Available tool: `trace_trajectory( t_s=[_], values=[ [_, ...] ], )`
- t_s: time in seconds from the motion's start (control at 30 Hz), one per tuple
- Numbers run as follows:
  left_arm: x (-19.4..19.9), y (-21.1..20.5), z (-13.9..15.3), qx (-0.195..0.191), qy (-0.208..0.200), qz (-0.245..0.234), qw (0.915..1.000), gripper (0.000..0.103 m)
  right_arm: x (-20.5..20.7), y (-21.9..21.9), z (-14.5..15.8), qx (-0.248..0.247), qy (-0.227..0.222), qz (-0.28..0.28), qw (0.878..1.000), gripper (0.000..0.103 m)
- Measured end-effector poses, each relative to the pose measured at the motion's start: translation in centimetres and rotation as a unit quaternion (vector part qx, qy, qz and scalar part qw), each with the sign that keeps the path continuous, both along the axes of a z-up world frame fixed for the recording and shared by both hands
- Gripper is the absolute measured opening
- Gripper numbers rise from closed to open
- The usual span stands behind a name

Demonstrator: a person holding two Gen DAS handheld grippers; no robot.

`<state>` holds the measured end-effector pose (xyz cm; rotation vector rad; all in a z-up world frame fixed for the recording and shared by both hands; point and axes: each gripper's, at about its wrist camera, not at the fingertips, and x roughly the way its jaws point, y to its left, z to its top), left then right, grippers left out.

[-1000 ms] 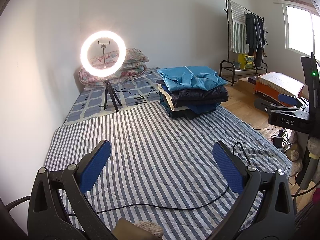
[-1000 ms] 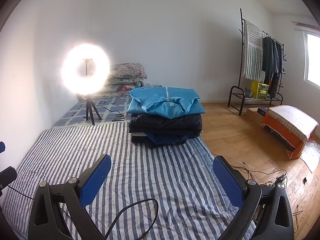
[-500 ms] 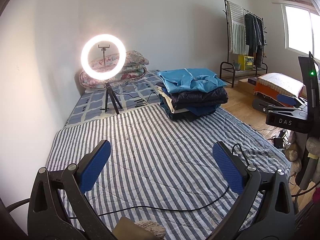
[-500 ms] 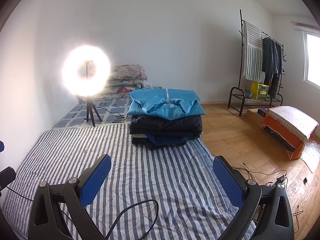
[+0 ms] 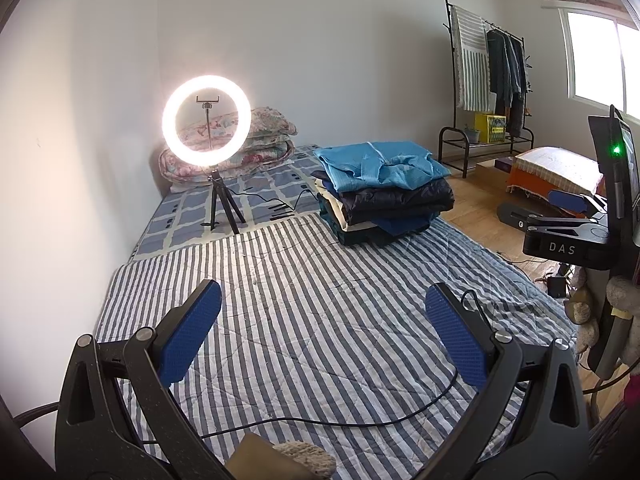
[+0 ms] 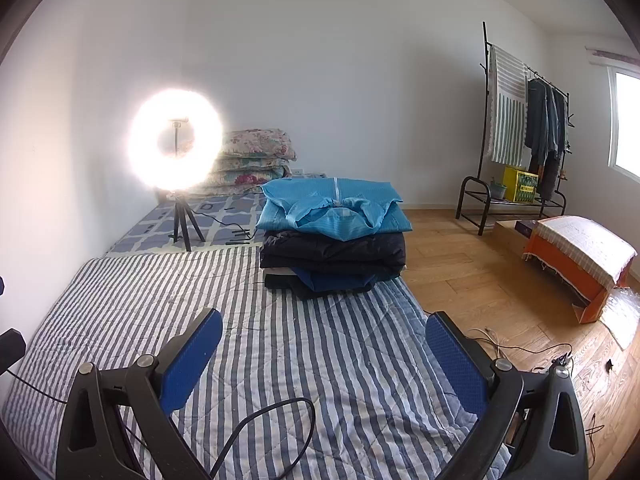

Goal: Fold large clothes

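While both the left tongs (image 5: 322, 334) and right tongs (image 6: 324, 354) gape empty, the soft, limp blue garment (image 6: 334, 209) topping the pile (image 6: 332, 256) well ahead looks best pinched at its near corners.

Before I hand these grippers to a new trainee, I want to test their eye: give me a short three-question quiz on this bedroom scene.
1. True or false: the left gripper is shut on a garment.
2. Which garment tops the folded pile? A) black jacket B) light blue garment C) striped towel
3. What stands lit on a tripod on the bed, left of the pile?

Key:
1. False; both it and the right gripper are open and empty.
2. B, the light blue garment.
3. The ring light.
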<state>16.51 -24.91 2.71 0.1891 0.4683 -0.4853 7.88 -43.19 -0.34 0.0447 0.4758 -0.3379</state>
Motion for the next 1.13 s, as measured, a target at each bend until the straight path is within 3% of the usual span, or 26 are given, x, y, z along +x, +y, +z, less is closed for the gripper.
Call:
trace_trajectory(
  t_s=[0.97,1.13],
  values=[
    [0.08,0.14,0.15,-0.005,-0.001,0.002,1.0000,0.103,0.18,-0.58,-0.05,0.004,0.000,0.003,1.000,0.103],
    [-0.48,0.17,0.12,-0.006,-0.017,0.003,0.9998,0.103,0.04,-0.69,-0.13,0.006,-0.001,-0.001,1.000,0.103]
  ],
)
